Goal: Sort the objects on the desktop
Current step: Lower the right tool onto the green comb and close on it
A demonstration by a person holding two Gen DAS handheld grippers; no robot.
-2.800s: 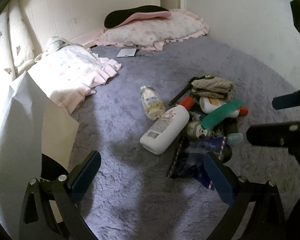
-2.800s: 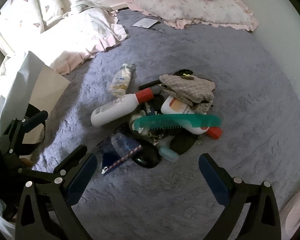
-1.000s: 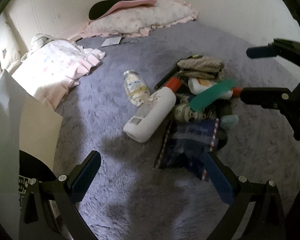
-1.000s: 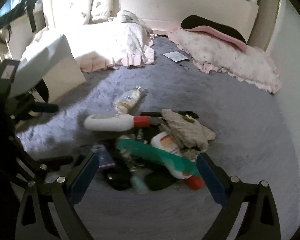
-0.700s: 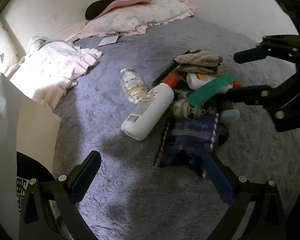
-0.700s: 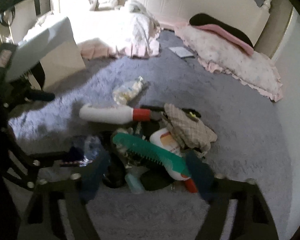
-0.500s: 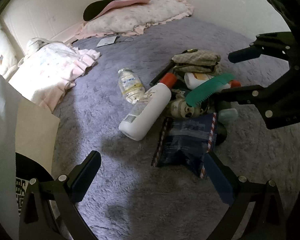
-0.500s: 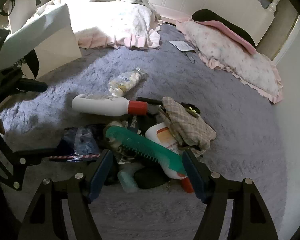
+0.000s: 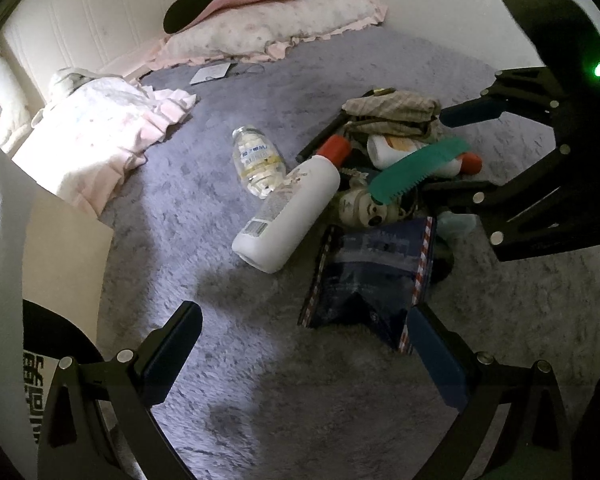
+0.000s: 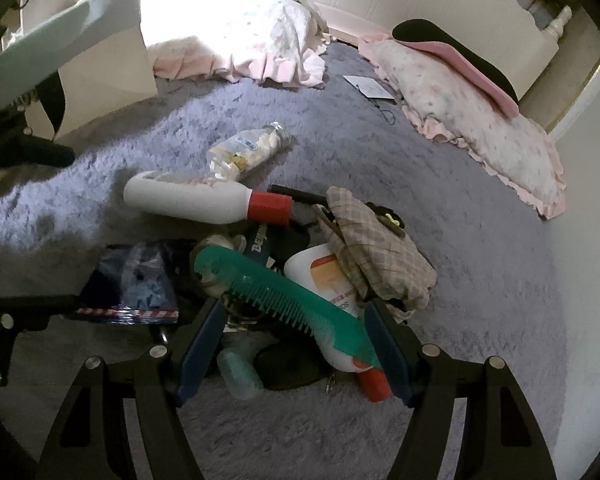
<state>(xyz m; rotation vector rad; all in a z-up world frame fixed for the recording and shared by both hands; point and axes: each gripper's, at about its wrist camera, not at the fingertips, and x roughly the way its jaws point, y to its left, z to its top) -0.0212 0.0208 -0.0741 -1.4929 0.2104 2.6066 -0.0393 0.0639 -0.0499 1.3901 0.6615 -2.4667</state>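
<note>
Each tool, the left tool (image 9: 300, 352) and the right tool (image 10: 296, 344), is a black angular frame with silver screws and flat blue fingers (image 10: 198, 346); a green light glows on the right one.

A pile of small objects lies on the grey fuzzy blanket (image 9: 260, 80). A green comb (image 10: 284, 296) rests across the top, teeth up, over a white tube with an orange cap (image 10: 332, 284). A white bottle with a red cap (image 10: 204, 198) lies on its side beside a clear bottle (image 10: 248, 152), also on its side. A plaid cloth (image 10: 376, 252) sits at the pile's far edge, and a dark blue packet (image 9: 372, 272) lies flat at the near side.
</note>
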